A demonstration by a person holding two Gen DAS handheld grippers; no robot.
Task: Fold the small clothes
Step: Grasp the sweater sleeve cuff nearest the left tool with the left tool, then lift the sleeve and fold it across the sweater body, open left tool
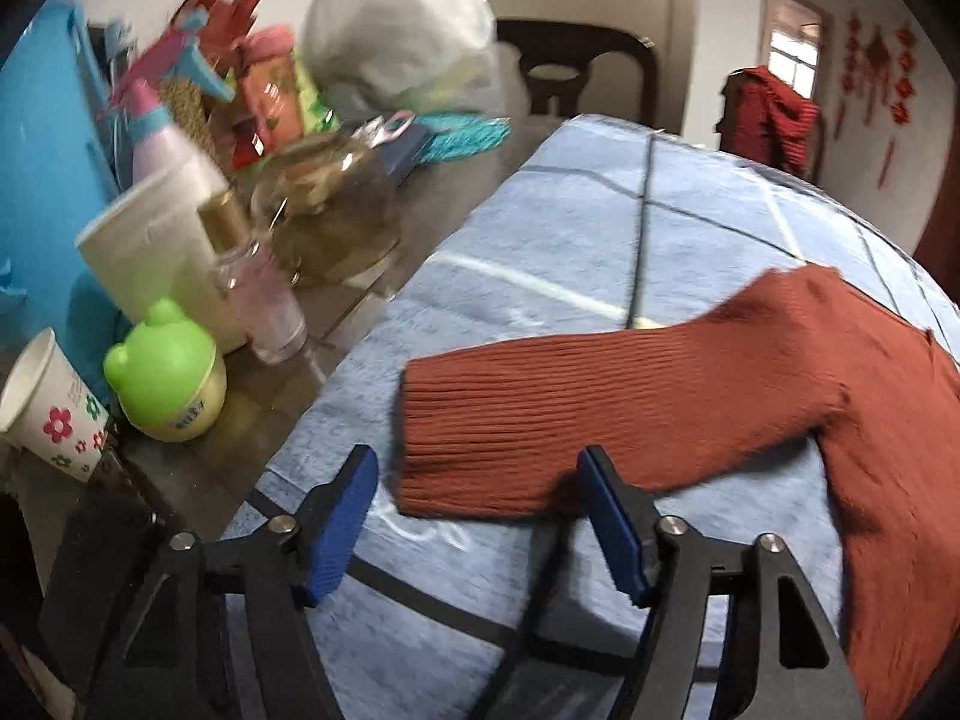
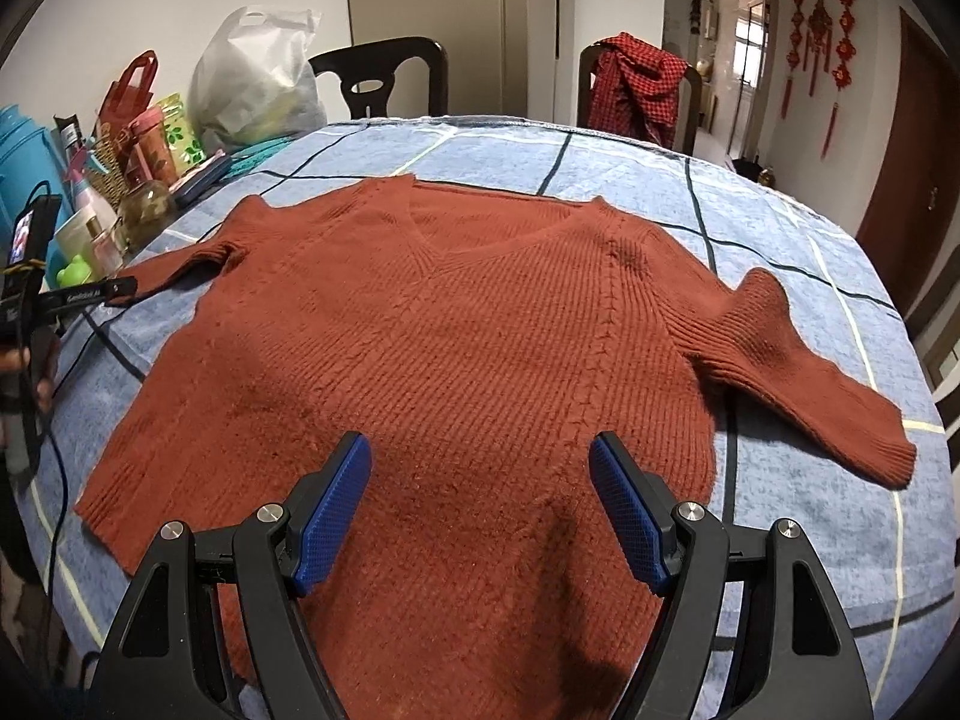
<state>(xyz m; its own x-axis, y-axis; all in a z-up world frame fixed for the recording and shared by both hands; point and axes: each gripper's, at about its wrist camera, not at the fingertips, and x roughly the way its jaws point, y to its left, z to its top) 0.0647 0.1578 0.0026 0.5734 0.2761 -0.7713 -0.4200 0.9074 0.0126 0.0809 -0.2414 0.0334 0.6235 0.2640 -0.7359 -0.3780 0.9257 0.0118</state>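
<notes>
A green frog-lidded jar (image 1: pixel 165 372) and a flowered paper cup (image 1: pixel 51 405) stand among clutter at the tabletop's left edge. The left gripper (image 1: pixel 477 519) hangs with fingers spread wide, empty, at the cuff of the rust-red ribbed knit sweater (image 2: pixel 456 324), which lies flat, face up, on the blue checked cloth (image 2: pixel 798 516). The right gripper (image 2: pixel 480 510) hovers above its hem, fingers wide apart, holding nothing.

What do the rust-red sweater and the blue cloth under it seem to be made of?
Sweater: a ribbed knit, probably wool or acrylic yarn, matte and slightly fuzzy; rib lines and a cable column show. Blue cloth: looks like soft napped fleece or terry, matte, with a fuzzy pile and printed lines.
</notes>
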